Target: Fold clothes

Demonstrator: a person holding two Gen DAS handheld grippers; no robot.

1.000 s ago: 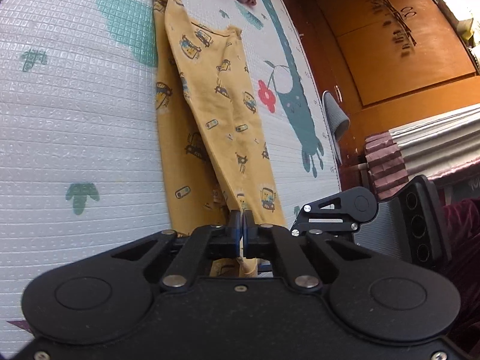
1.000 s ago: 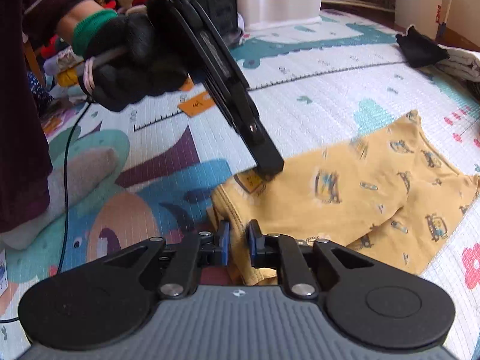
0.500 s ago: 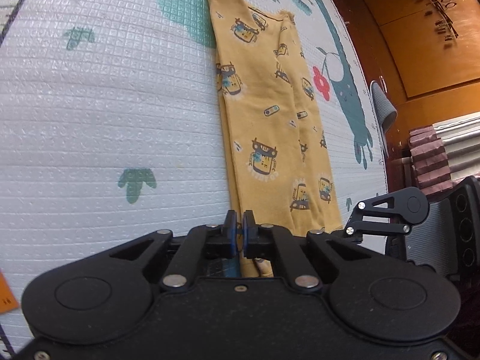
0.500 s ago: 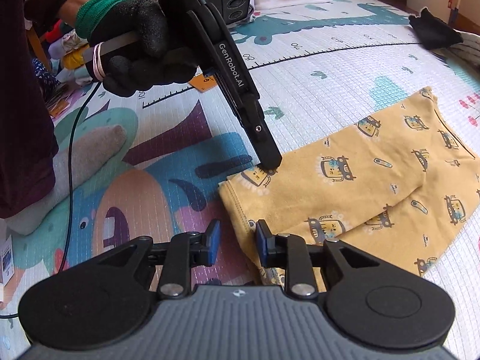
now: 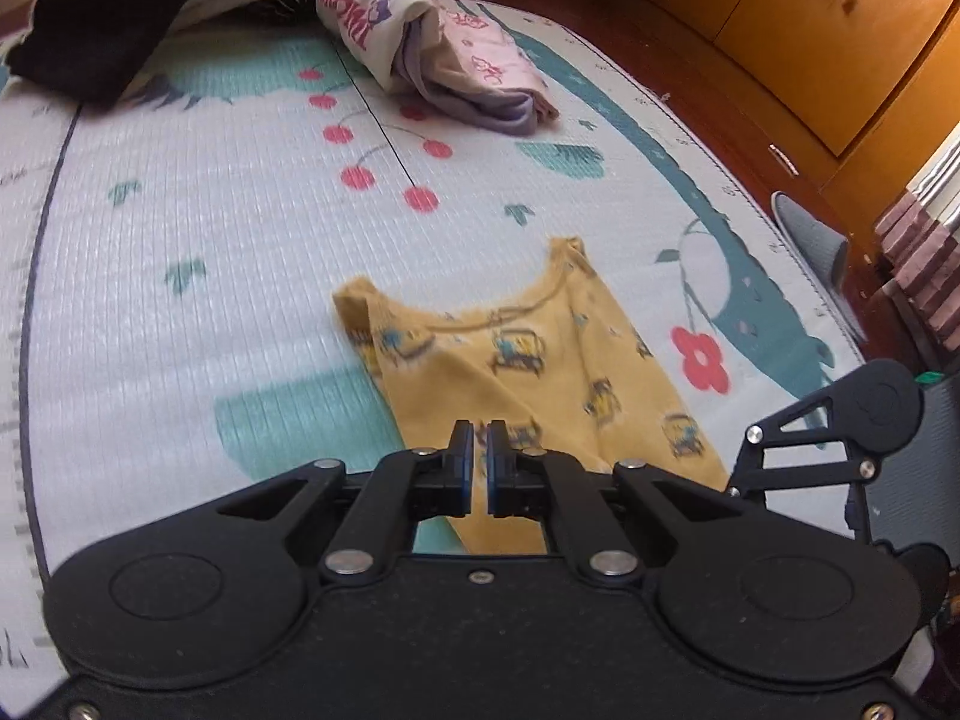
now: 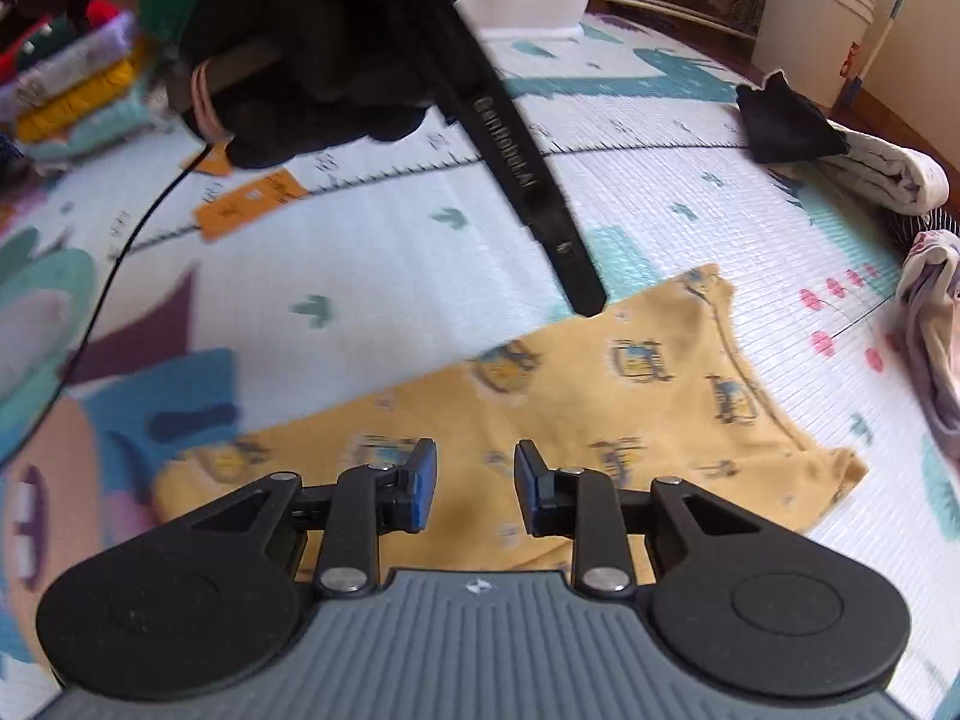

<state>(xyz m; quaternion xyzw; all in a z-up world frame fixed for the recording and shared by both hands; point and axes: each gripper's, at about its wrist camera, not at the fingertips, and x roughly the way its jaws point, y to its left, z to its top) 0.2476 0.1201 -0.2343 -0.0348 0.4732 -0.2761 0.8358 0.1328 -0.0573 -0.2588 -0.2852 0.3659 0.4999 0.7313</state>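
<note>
Right wrist view shows my right tongs (image 6: pixel 474 489) now spread wide and empty above the yellow knit garment printed with little buses (image 6: pixel 600 396), where half a second ago they stood narrower at its folded hem. My left tongs (image 5: pixel 479 456) have moved up toward the neckline, pads nearly closed with a thin gap; whether they pinch cloth I cannot tell. The garment lies flat on the embossed, quilted white play mat (image 5: pixel 198 228). A gloved hand (image 6: pixel 300 54) holds the left tool.

A patterned play mat (image 5: pixel 180 210) covers the floor — orange wooden cabinets (image 5: pixel 780 30) behind, warmly lit.
</note>
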